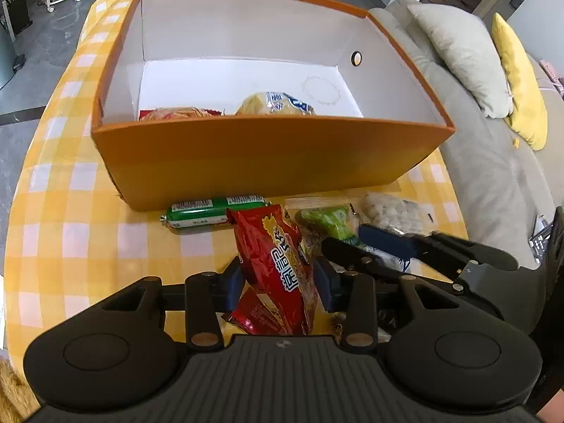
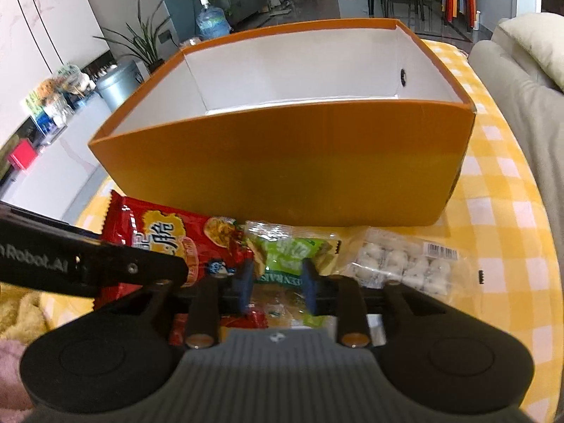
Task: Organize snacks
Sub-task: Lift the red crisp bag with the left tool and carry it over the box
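Note:
My left gripper [image 1: 280, 285] is shut on a red snack bag [image 1: 278, 261], which tilts up between its blue pads in front of the orange box [image 1: 268, 155]. The bag [image 2: 165, 236] also shows in the right wrist view, with a left finger [image 2: 158, 268] across it. My right gripper [image 2: 277, 287] stands open, a green raisin bag [image 2: 285, 253] lying between its fingers on the table. In the left wrist view that gripper [image 1: 345, 236] sits beside the green bag [image 1: 328, 218]. Inside the box lie a red-orange packet [image 1: 172, 113] and a yellow packet [image 1: 275, 104].
A green sausage stick [image 1: 211, 211] lies against the box's front wall. A clear bag of white balls [image 2: 402, 264] lies right of the green bag. The orange box [image 2: 282, 162] stands on a yellow checked tablecloth [image 1: 70, 211]. A grey sofa [image 1: 493, 176] with cushions borders the table's right side.

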Tool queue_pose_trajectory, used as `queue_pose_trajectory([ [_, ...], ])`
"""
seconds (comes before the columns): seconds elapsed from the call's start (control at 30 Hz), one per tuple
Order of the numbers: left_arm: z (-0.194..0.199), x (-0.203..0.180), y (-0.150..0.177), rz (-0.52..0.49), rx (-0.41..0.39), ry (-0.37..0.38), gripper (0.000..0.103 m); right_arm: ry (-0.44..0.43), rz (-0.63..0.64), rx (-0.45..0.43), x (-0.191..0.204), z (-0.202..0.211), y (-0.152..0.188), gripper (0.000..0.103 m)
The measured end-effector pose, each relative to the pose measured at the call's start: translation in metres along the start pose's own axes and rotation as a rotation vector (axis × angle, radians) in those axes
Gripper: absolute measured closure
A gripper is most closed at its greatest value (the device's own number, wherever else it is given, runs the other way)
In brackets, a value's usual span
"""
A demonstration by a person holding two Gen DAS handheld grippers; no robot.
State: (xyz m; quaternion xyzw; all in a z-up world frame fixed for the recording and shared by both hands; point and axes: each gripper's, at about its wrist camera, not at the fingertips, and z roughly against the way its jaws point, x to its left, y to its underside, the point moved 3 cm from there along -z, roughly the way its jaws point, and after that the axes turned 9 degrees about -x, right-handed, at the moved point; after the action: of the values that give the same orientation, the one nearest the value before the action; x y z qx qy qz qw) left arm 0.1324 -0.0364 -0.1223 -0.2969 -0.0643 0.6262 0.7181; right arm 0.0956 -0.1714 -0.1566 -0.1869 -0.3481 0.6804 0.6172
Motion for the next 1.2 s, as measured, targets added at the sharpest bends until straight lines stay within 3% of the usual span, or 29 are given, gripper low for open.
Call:
queue_pose_trajectory([
  [0.13,-0.006,0.000,0.002,0.019,0.017,-0.015,0.062,0.000,-0.020,0.016,-0.003,-0.003,0.001,0.061],
  [0.37,-0.011,0.001,0.003,0.039,0.031,-0.045,0.062,-0.004,-0.021,0.022,-0.002,-0.007,0.002,0.064],
  [0.5,-0.010,-0.001,0.002,0.060,0.026,-0.040,0.070,-0.004,-0.012,0.016,-0.002,-0.005,0.005,0.067],
  [0.87,0.015,-0.008,-0.002,0.055,-0.060,-0.029,0.075,0.000,-0.009,-0.022,-0.001,0.014,0.000,0.072],
  [1.2,0.051,-0.014,-0.003,0.053,-0.134,-0.026,0.075,0.013,-0.021,-0.068,0.000,0.047,-0.006,0.084],
])
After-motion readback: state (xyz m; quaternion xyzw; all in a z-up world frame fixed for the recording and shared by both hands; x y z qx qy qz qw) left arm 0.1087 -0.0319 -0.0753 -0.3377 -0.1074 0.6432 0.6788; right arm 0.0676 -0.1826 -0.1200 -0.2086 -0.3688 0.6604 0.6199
